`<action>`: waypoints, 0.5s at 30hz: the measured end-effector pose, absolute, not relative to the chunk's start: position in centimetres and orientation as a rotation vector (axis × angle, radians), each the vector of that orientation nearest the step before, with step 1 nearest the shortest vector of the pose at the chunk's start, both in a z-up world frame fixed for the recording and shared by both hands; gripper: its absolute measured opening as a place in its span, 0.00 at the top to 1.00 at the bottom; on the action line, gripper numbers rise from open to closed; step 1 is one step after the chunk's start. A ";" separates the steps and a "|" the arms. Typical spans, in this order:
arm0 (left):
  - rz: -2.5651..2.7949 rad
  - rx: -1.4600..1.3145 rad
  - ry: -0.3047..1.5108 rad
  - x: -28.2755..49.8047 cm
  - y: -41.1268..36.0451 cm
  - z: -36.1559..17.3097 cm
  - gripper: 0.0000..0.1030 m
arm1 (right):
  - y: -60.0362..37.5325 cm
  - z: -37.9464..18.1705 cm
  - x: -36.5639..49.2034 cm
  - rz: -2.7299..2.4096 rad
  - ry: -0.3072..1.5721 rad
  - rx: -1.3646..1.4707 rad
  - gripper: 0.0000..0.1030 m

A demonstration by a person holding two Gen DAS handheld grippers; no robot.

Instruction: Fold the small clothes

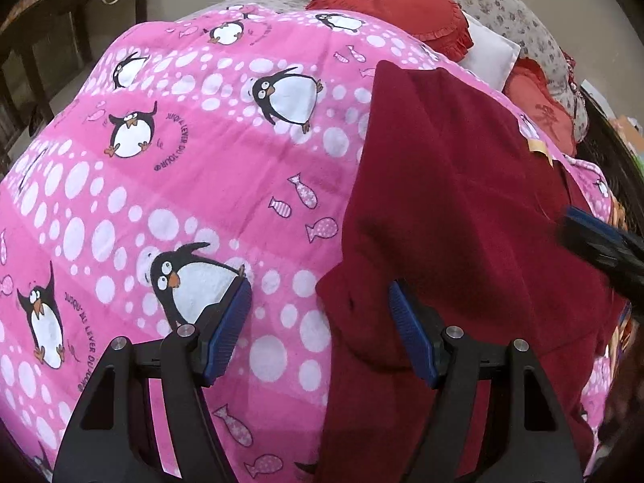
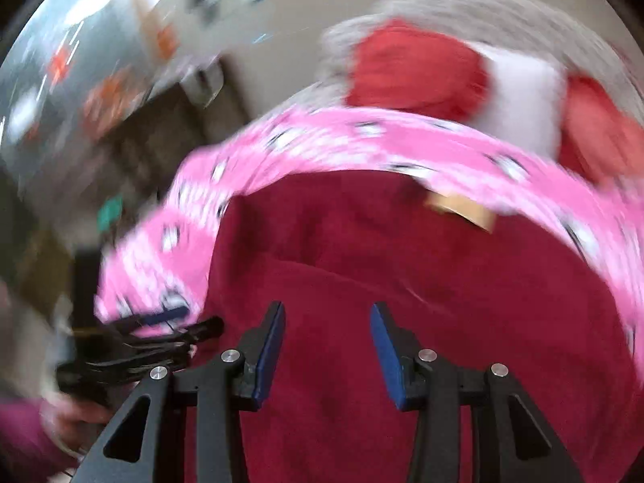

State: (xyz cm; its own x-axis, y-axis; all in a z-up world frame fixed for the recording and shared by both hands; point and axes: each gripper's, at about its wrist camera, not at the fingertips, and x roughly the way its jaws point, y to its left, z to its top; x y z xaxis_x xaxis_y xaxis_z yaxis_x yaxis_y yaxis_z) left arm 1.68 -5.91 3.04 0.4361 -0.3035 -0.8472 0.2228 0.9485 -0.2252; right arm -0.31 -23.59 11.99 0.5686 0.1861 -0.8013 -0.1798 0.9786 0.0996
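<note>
A dark red garment [image 1: 463, 201] lies spread on a pink penguin-print blanket [image 1: 201, 161], with a tan label [image 1: 541, 149] at its far edge. My left gripper [image 1: 318, 285] hangs open over the garment's near left edge, one finger over the blanket and the other over the cloth, with nothing pinched. The right gripper [image 1: 595, 241] enters at the right edge. The right wrist view is blurred. There my right gripper [image 2: 327, 306] stands open just above the garment [image 2: 402, 281] with nothing between its pads. The left gripper [image 2: 161, 330] shows at the lower left, held by a hand.
Red ruffled cushions [image 1: 394, 4], a white pillow [image 1: 489, 54] and a grey floral cloth [image 1: 503, 4] lie beyond the blanket's far edge. A dark wooden table [image 1: 44, 24] stands at the upper left past the bed. The blanket [image 2: 322, 141] drops off at the left.
</note>
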 end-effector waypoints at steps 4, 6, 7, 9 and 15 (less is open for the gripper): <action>-0.336 -0.082 1.075 1.7 -5.8 3.0 0.31 | -22.3 9.2 3.2 0.242 0.997 -0.091 0.59; -0.341 -0.082 1.076 1.9 -5.8 2.9 0.31 | -22.2 8.2 3.6 0.279 1.019 -0.104 0.63; -0.341 -0.084 1.077 1.8 -5.8 3.0 0.31 | -21.8 7.9 3.3 0.267 1.016 -0.158 0.81; -0.343 -0.090 1.077 1.9 -5.8 3.1 0.31 | -21.4 7.8 2.9 0.223 1.016 -0.238 1.00; -0.326 -0.084 1.070 1.9 -6.1 2.9 0.31 | -24.1 9.2 3.3 0.096 0.972 -0.096 1.00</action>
State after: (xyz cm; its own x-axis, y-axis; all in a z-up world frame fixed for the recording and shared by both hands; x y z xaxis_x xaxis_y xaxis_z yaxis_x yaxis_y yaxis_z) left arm 1.93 -6.06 2.88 0.4372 -0.3023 -0.8470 0.2210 0.9490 -0.2246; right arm 3.32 -24.07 9.23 0.5604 0.0386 -0.8273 -0.1244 0.9915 -0.0380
